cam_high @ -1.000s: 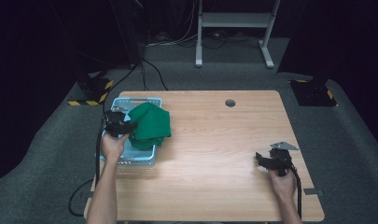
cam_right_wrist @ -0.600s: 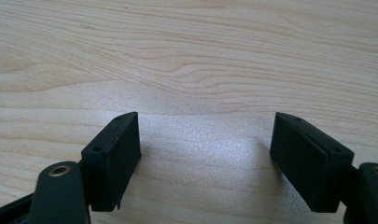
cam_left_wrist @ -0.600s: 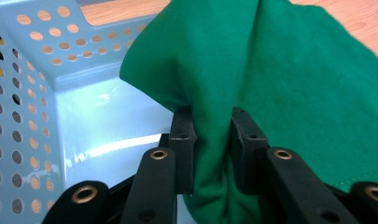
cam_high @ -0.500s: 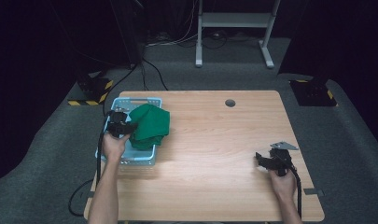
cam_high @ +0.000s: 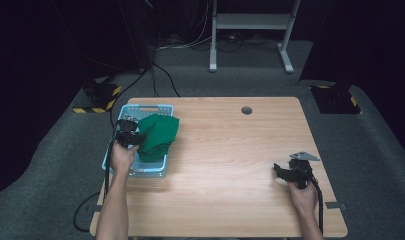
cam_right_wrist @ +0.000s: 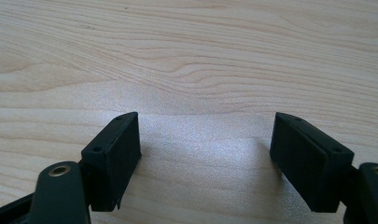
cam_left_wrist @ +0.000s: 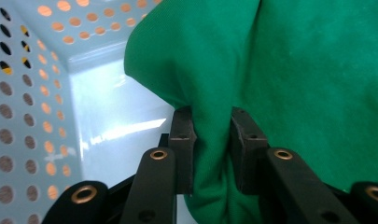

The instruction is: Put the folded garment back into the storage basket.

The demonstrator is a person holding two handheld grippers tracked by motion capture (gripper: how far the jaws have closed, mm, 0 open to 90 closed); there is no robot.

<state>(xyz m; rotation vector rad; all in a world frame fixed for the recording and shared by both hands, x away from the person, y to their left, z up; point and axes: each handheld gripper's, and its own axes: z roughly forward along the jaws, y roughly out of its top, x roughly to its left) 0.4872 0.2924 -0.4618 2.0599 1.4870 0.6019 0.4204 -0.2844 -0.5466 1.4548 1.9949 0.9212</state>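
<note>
A green cloth (cam_high: 157, 136) lies bunched in a light blue perforated basket (cam_high: 140, 172) at the table's left edge, spilling over its right rim. My left gripper (cam_high: 131, 136) is at the basket's left side, shut on a fold of the green cloth (cam_left_wrist: 289, 84); in the left gripper view (cam_left_wrist: 211, 151) the fabric is pinched between both jaws above the basket floor (cam_left_wrist: 107, 135). My right gripper (cam_high: 281, 171) rests low near the table's right front, open, with bare wood between its jaws (cam_right_wrist: 205, 154).
The wooden table (cam_high: 225, 150) has a round cable hole (cam_high: 246, 110) near its far edge. A grey desk frame (cam_high: 250, 30) and cables stand on the carpet beyond. Yellow-black striped blocks (cam_high: 102, 100) lie on the floor at the far left.
The green cloth has sunk a little lower into the basket with my left gripper still holding it. The right gripper has stayed in place.
</note>
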